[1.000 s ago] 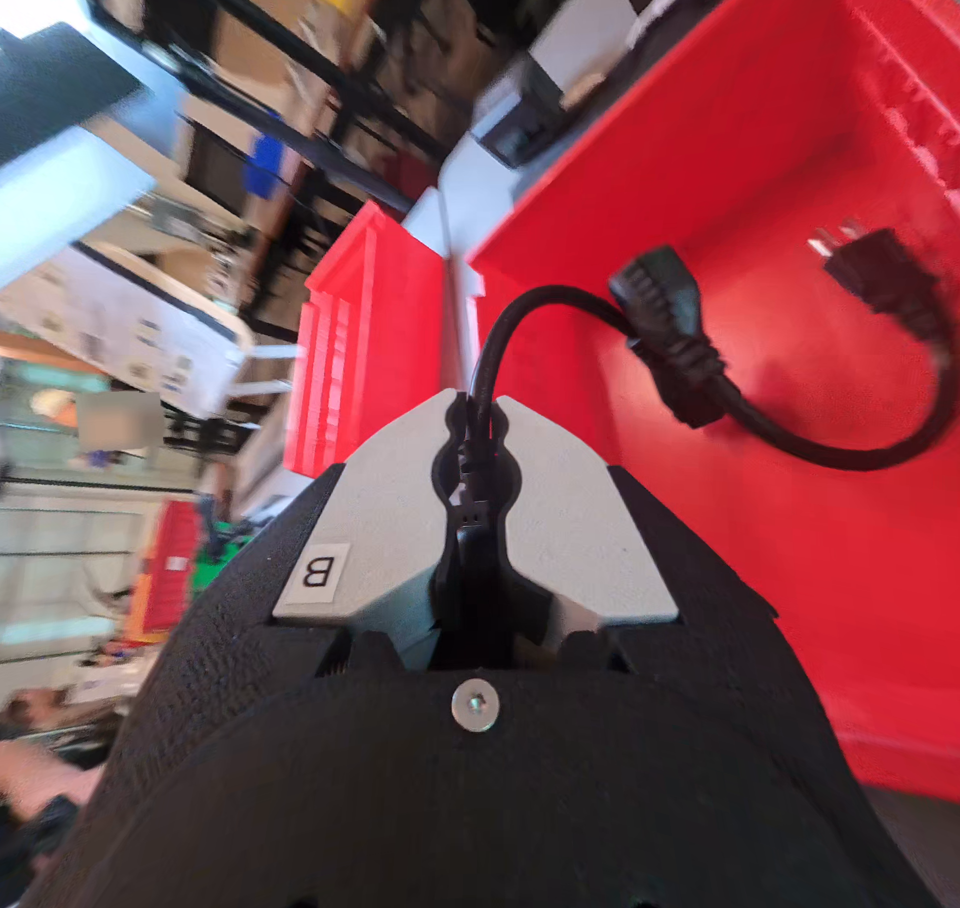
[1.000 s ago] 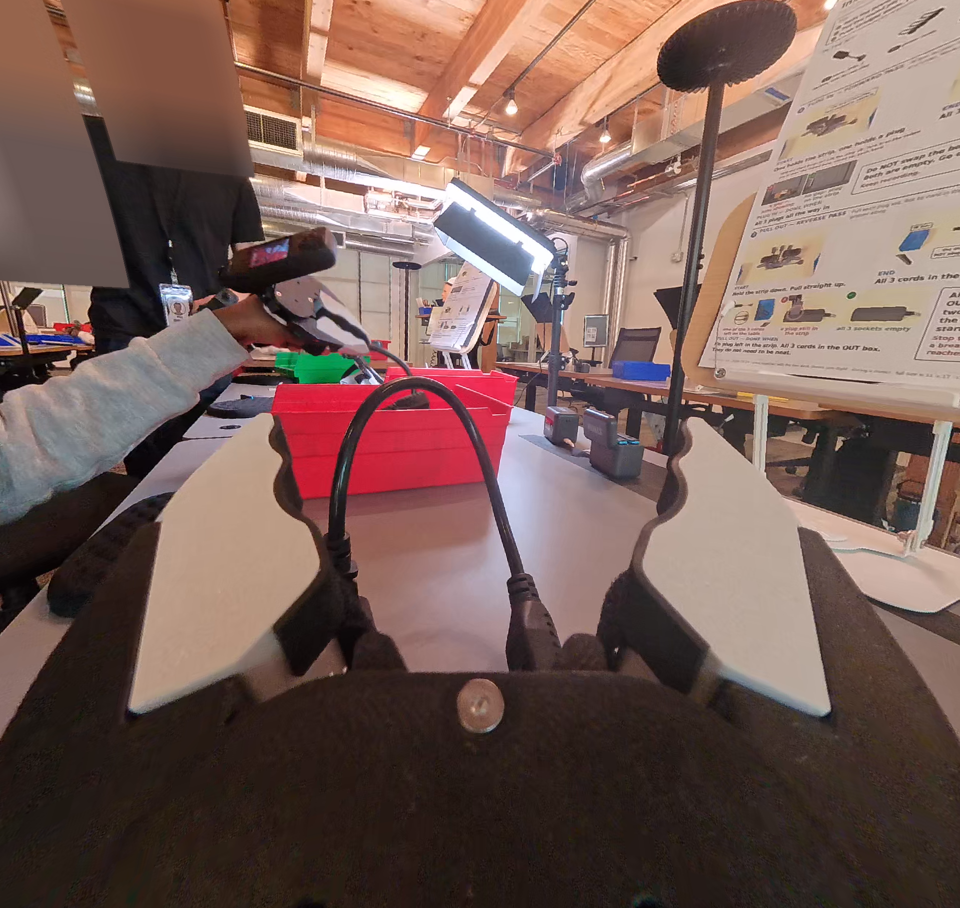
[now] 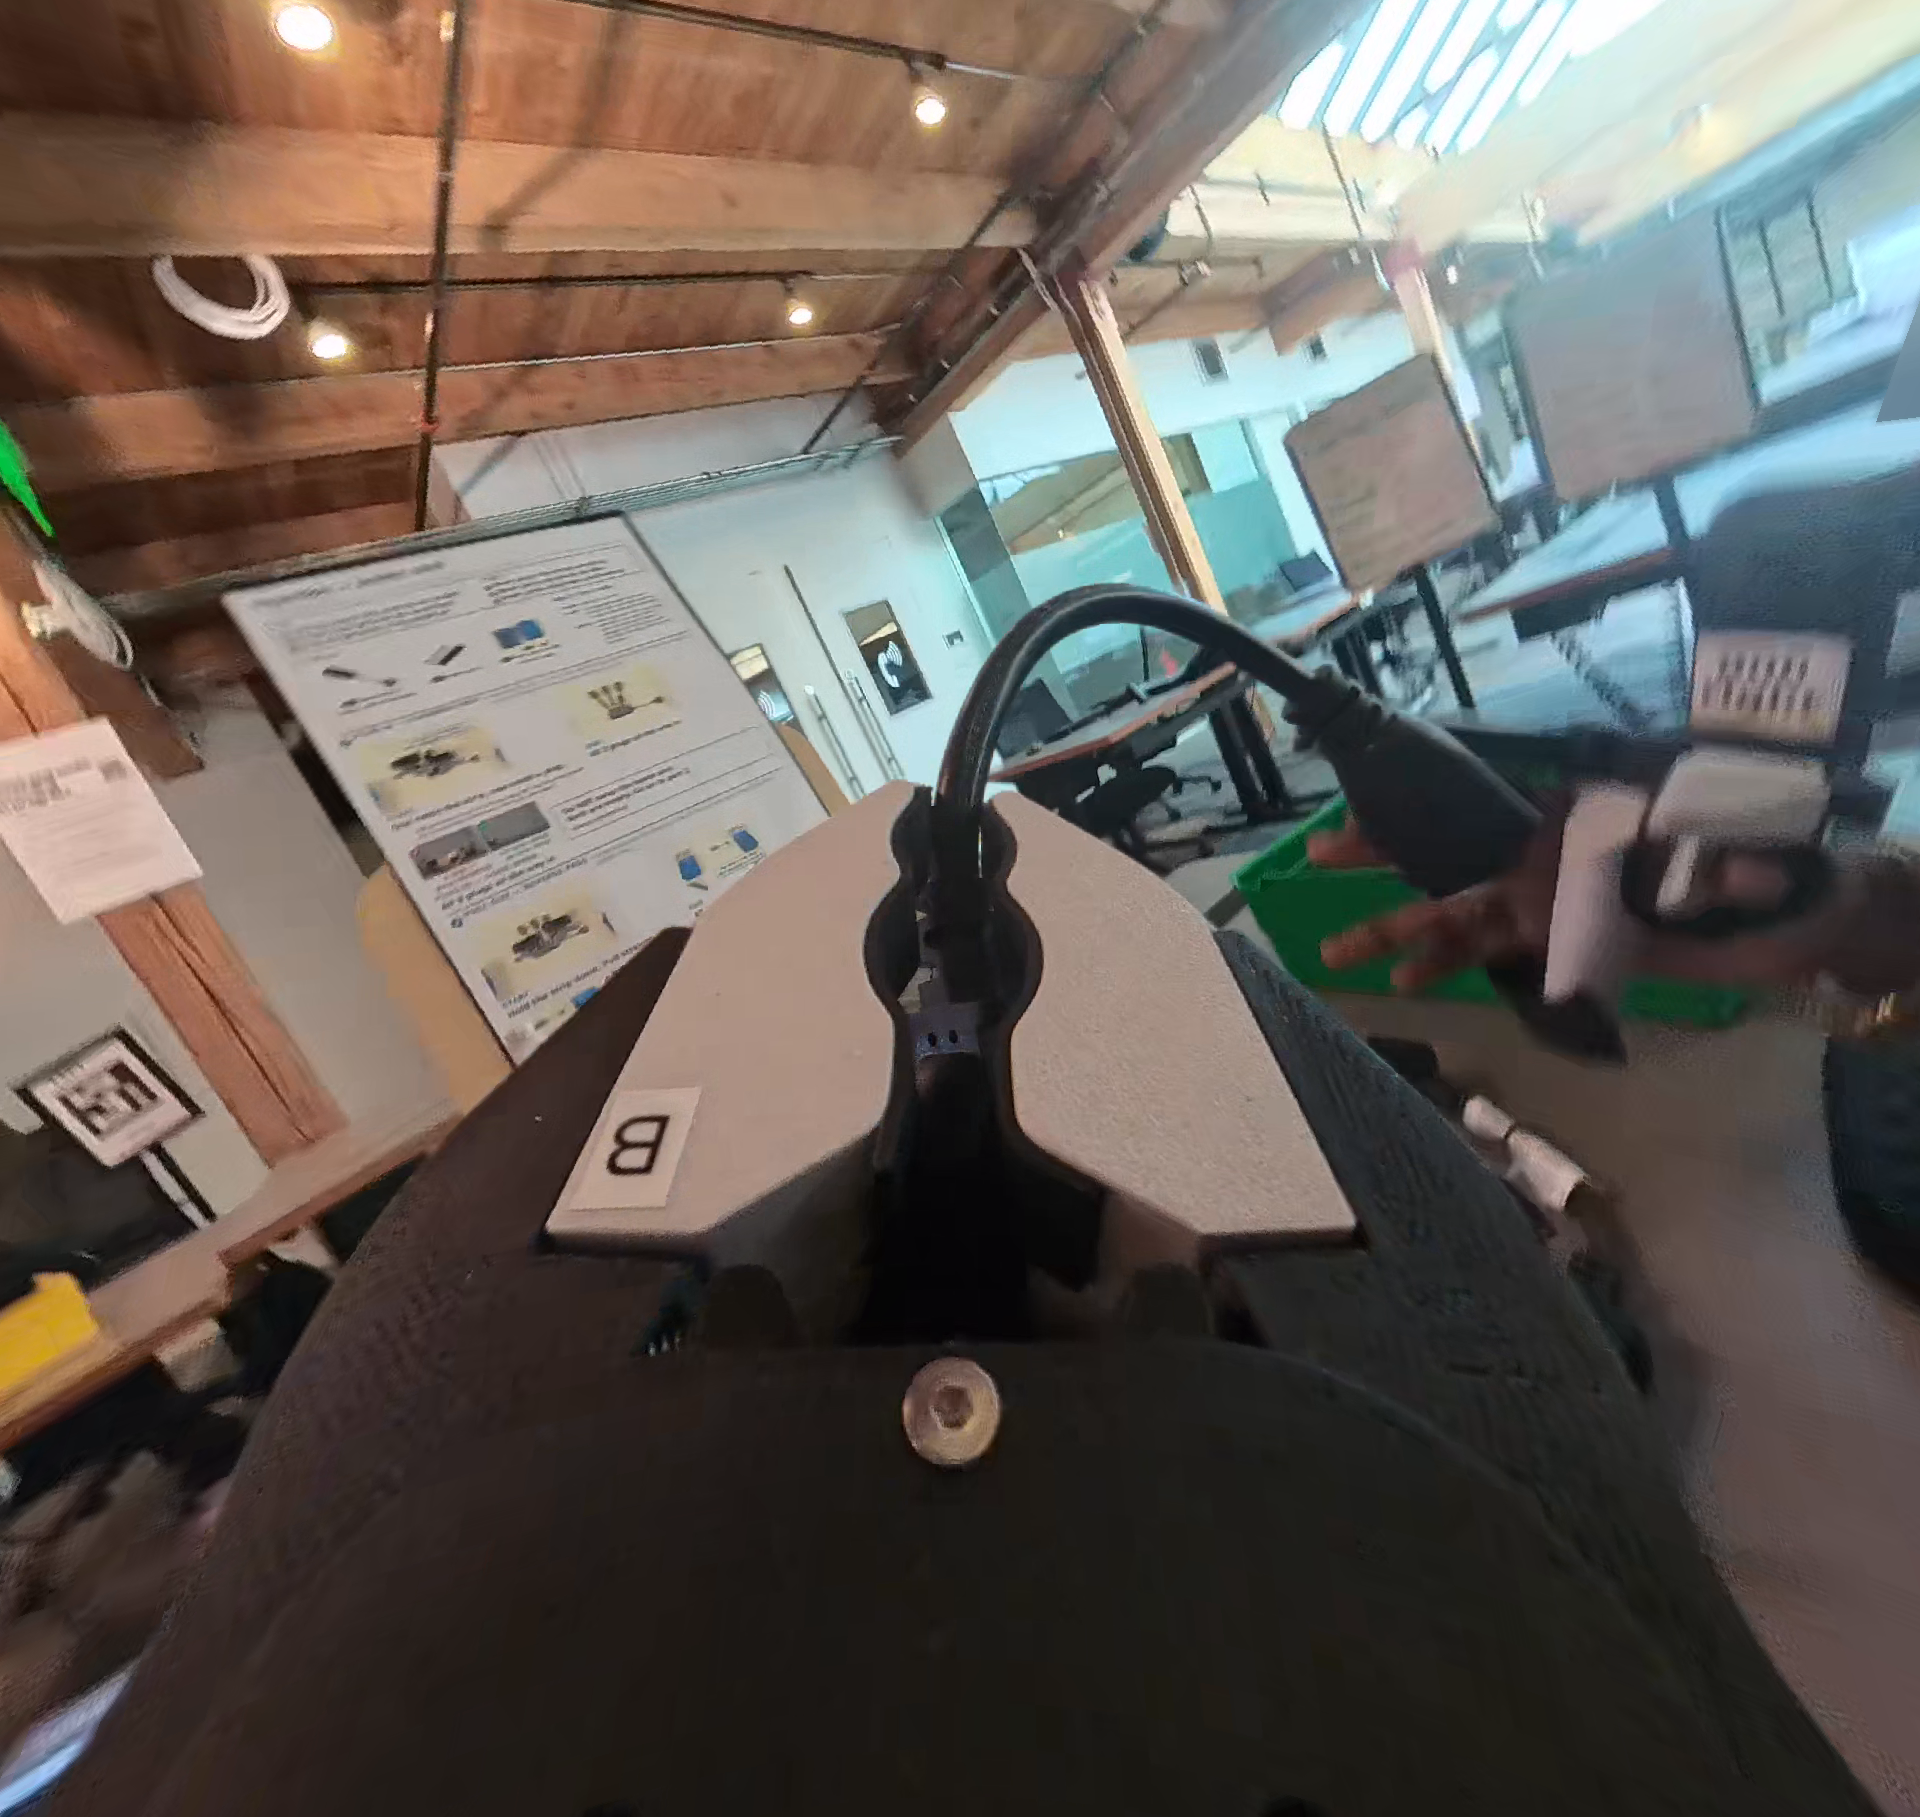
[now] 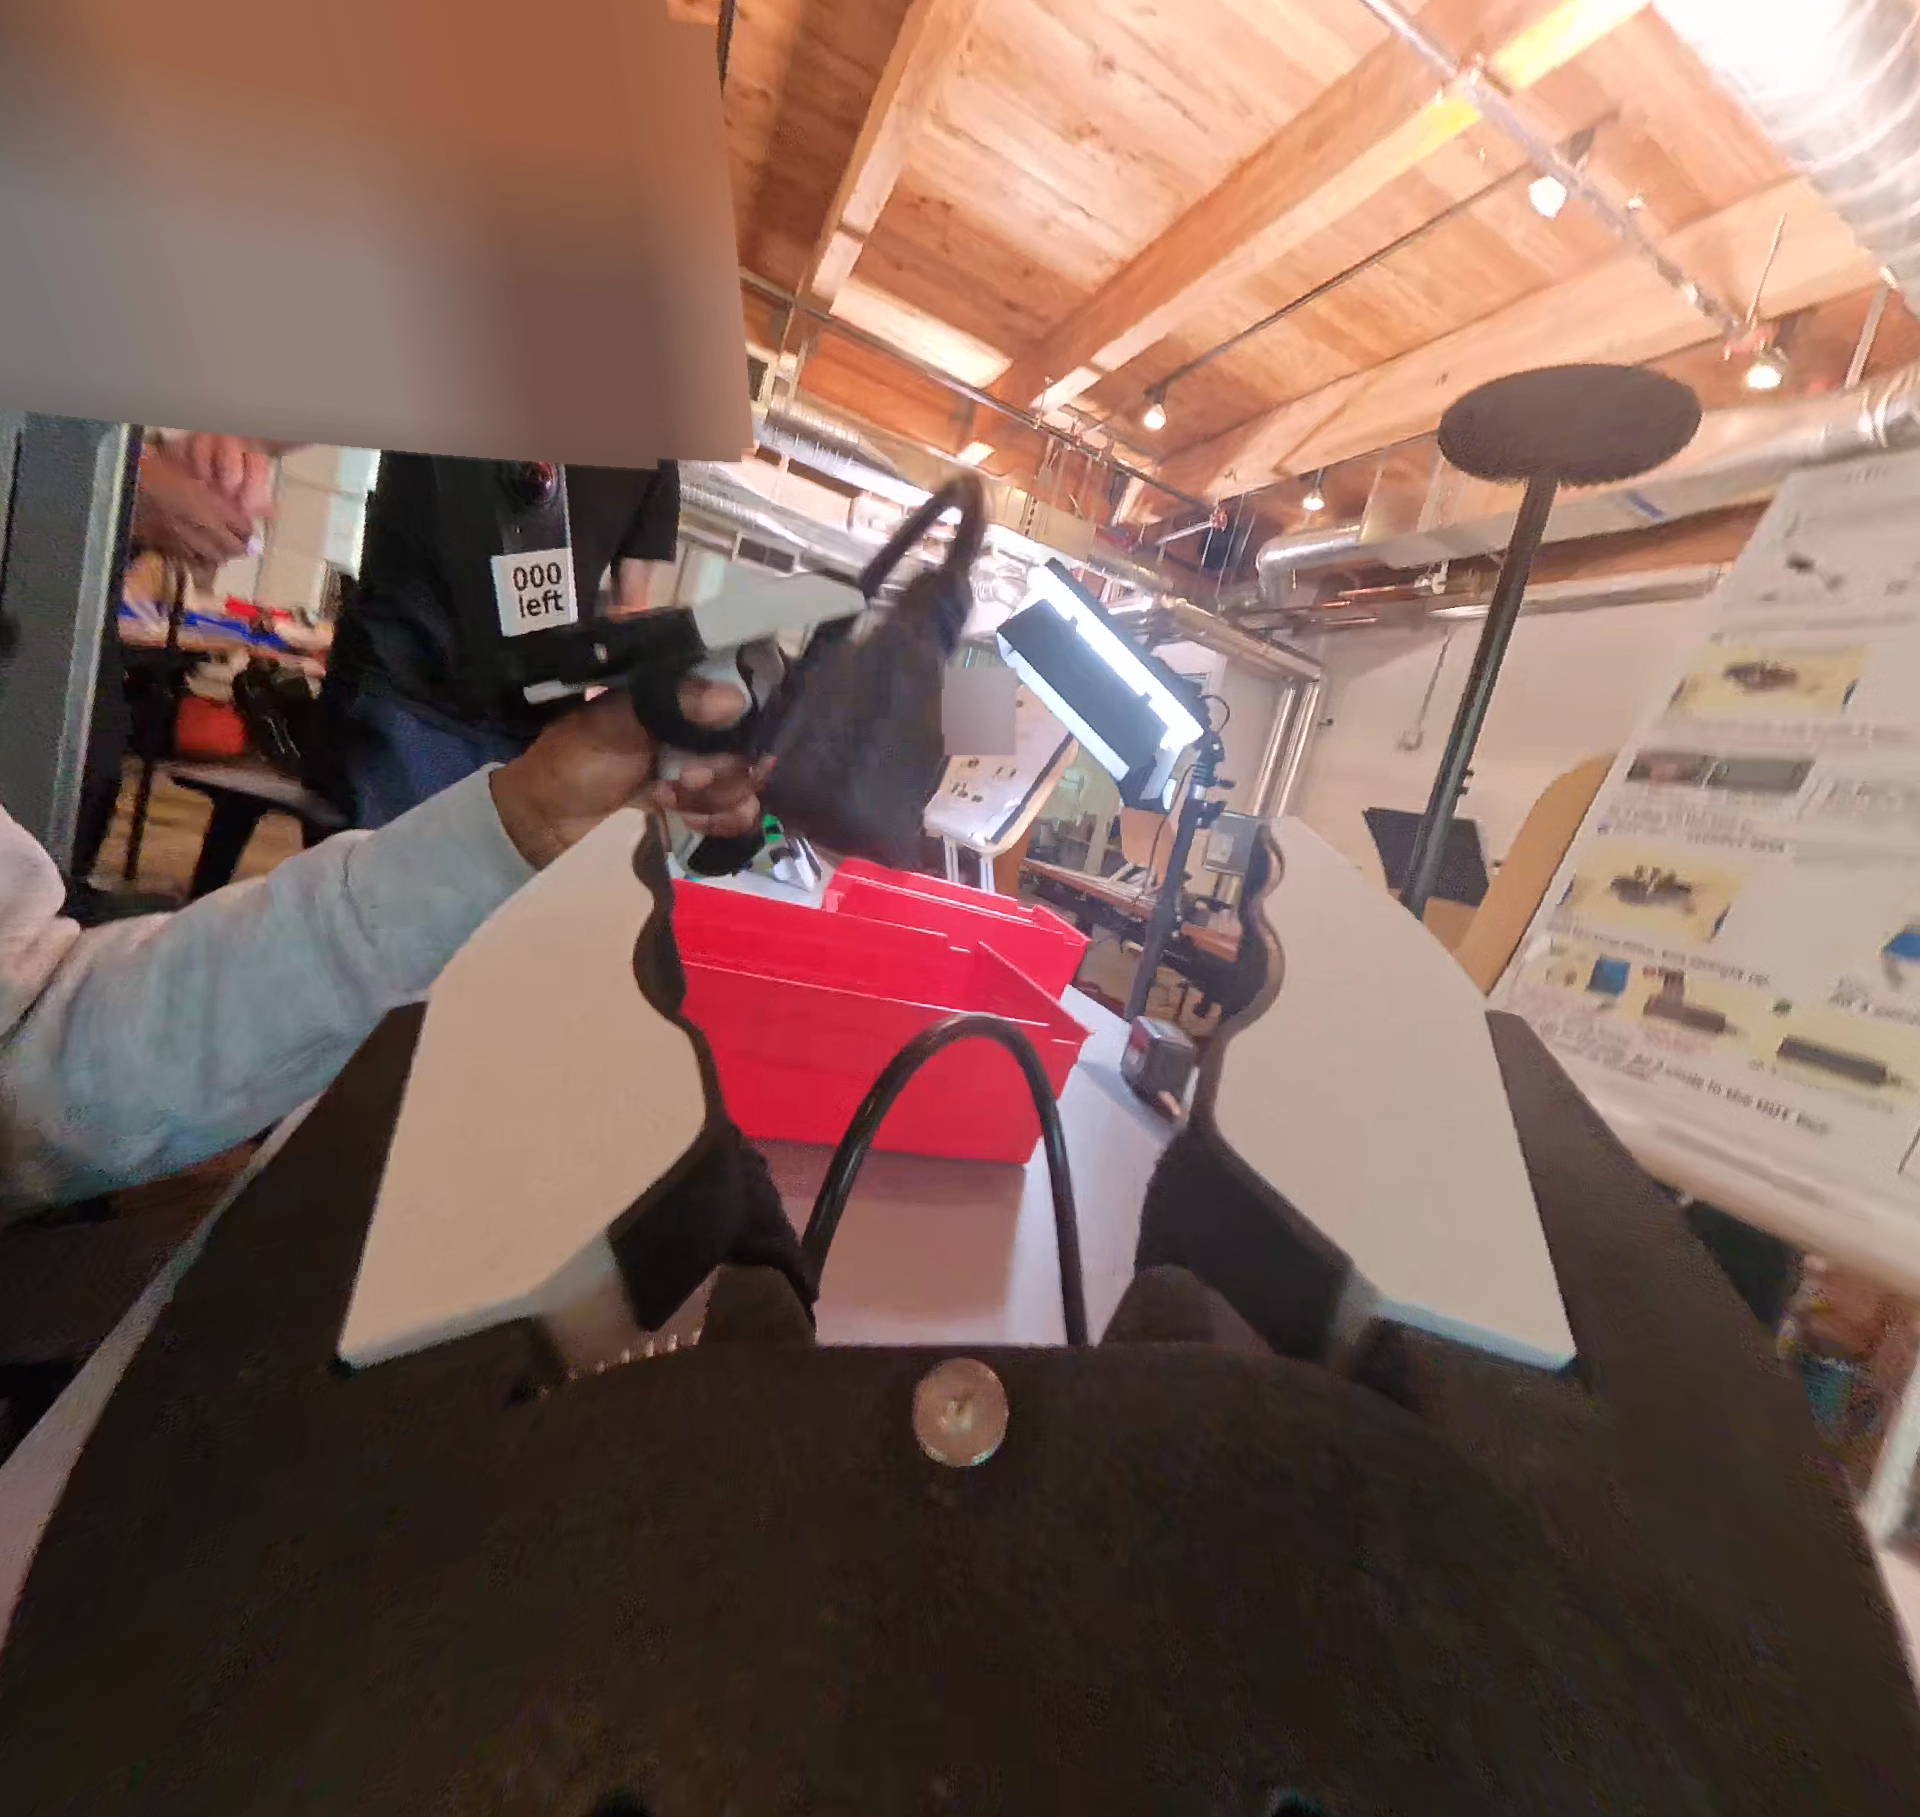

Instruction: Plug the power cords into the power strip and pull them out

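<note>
Holding, left wrist view: my left gripper (image 3: pixel 951 837) is clamped on a black cord (image 3: pixel 1081 624), lifted in the air — its thick connector (image 3: pixel 1423 811) droops to the right. Best kept pinched firmly while I carry it towards the strip, which I cannot see.

Right wrist view: my right gripper (image 4: pixel 956 920) stands wide apart, empty — a second cord (image 4: pixel 945 1050) arches between the fingers, red bin (image 4: pixel 883 998) behind.

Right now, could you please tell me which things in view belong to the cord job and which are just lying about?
Job:
left gripper, shut on black cord
right gripper, open
looped cord
red bins

Lying about:
green bin
light panel
poster
</note>
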`<state>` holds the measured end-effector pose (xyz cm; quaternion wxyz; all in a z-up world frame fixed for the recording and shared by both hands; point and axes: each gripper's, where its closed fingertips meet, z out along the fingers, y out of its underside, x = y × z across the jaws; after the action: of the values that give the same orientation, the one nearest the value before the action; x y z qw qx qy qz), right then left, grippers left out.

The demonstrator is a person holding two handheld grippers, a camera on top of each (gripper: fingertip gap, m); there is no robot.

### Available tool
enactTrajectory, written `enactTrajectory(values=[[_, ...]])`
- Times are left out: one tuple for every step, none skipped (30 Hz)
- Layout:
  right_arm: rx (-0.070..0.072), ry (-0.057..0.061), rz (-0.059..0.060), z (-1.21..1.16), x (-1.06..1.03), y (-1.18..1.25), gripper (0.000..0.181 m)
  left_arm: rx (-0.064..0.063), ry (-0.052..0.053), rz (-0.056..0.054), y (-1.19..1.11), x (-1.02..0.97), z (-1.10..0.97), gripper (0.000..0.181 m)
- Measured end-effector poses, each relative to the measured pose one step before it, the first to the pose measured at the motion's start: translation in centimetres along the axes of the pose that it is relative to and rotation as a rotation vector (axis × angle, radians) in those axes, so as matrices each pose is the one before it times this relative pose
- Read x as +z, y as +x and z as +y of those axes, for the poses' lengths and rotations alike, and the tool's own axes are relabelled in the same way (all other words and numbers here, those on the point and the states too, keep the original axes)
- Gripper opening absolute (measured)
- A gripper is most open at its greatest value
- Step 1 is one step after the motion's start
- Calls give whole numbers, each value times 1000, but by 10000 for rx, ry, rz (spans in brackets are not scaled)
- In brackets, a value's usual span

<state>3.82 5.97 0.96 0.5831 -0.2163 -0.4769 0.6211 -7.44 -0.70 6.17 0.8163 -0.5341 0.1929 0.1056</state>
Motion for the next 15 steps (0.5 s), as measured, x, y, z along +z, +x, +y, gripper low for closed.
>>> enactTrajectory(values=[[-537, -304, 90, -812, 36, -60, 105, 611, -210, 214, 1170, 428, 331, 8], [-748, -426, 211, -629, -7, 96, 104, 715, -301, 201, 1113, 422, 331, 8], [-968, -604, 248, -312, 22, 114, 101, 767, -419, 123, 954, 432, 382, 8], [-1128, -809, 191, 72, 83, -9, 98, 836, -481, 49, 855, 415, 344, 8], [-1174, -939, 119, 391, 193, -174, 93, 845, -386, 53, 849, 365, 140, 8], [-1095, -935, 100, 535, 369, -289, 91, 755, -302, 41, 833, 331, -31, 8], [-998, -754, 64, 413, 526, -467, 91, 629, -227, 40, 806, 291, -150, 8], [-950, -463, 121, 113, 591, -505, 91, 509, -156, 75, 791, 252, -208, 8], [-961, -222, 320, -165, 562, -291, 90, 414, -78, 88, 775, 195, -263, 8], [-1012, -141, 444, -218, 437, -112, 81, 256, 14, 137, 781, 157, -315, 8], [-1050, -148, 391, -167, 341, -147, 70, 57, 77, 220, 809, 115, -337, 8], [-1036, -174, 294, -76, 284, -207, 59, -99, 136, 291, 836, 67, -344, 8], [-1032, -270, 131, 114, 195, -375, 39, -179, 145, 221, 676, 32, -271, 14], [-905, -330, 90, 248, 113, -387, 18, -167, 101, -88, 130, -41, -107, 19], [-560, -252, 232, 208, -1, -135, 5, -136, 156, -49, 31, -152, -121, 25]])
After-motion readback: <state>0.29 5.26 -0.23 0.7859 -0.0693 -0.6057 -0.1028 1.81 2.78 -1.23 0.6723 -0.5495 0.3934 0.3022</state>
